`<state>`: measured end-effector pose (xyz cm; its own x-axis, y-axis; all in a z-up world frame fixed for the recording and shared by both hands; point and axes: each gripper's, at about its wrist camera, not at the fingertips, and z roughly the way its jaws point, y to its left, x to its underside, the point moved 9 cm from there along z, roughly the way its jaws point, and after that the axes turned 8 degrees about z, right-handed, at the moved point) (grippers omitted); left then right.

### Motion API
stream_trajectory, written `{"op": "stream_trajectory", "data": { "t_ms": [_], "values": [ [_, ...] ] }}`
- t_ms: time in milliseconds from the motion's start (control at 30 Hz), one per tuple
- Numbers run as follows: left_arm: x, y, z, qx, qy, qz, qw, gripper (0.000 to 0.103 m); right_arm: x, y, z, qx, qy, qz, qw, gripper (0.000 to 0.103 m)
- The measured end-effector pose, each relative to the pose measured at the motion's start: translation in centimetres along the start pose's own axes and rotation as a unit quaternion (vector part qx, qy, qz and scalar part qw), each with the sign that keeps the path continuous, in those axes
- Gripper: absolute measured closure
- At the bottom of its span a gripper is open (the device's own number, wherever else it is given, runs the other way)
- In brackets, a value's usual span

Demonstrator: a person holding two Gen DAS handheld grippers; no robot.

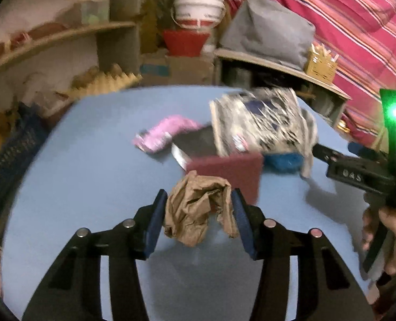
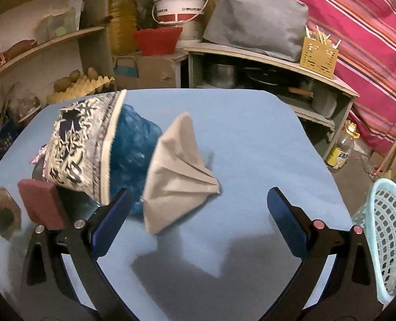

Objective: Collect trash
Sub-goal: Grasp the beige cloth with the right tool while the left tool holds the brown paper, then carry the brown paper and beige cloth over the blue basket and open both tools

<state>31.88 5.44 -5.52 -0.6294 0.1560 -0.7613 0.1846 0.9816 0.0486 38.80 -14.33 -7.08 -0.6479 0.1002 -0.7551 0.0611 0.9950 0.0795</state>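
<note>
Left gripper is pinched onto the crumpled brown paper, both blue pads touching its sides, wad held just above the blue worktop. Right gripper is spread wide, holding nothing, over bare worktop.

Landmark = patterned box. Grey folded paper sits just right of it, touching the blue plastic bag spilling from the box mouth. Maroon scrub pad leans at the box's near-left corner. Pink wrapper lies to the box's left in the left wrist view. Mint basket is well right of the box, off the worktop edge; likely the trash target.

Risks:
- Brown paper is gripped by loose folds only; a flap hangs below the right pad, so a fast swing could let it slip out.
- Carrying it across toward the basket passes the box and the right gripper; a collision or knocking the box seems possible.
- Right gripper closing on the grey paper could snag the blue bag too, since they touch.
- Left view is motion-blurred, so contact details are uncertain.

Writing: "045" on the right gripper body in the left wrist view. The box shows large characters, unreadable. White bucket label too small.
</note>
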Motion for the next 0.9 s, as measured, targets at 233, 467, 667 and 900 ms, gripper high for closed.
{"op": "stream_trajectory", "data": {
  "t_ms": [233, 467, 667, 900],
  "values": [
    [-2.3, 2.7, 0.3, -0.040, -0.023, -0.021, 0.9987, 0.054, -0.2, 0.6, 1.8, -0.007, 0.018, 0.015, 1.000, 0.028],
    [-3.5, 2.1, 1.1, -0.036, -0.025, -0.023, 0.9988, 0.054, -0.4, -0.4, 1.7, -0.062, 0.031, 0.040, 0.997, 0.081],
    [-4.2, 0.5, 0.9, -0.028, -0.030, -0.021, 0.9989, 0.054, -0.7, -2.1, 0.3, -0.076, 0.022, 0.053, 0.995, 0.097],
    [-4.9, -1.5, 0.3, -0.020, -0.038, -0.018, 0.9989, 0.054, -0.9, -3.8, -1.7, -0.083, 0.009, 0.059, 0.995, 0.099]
  ]
}}
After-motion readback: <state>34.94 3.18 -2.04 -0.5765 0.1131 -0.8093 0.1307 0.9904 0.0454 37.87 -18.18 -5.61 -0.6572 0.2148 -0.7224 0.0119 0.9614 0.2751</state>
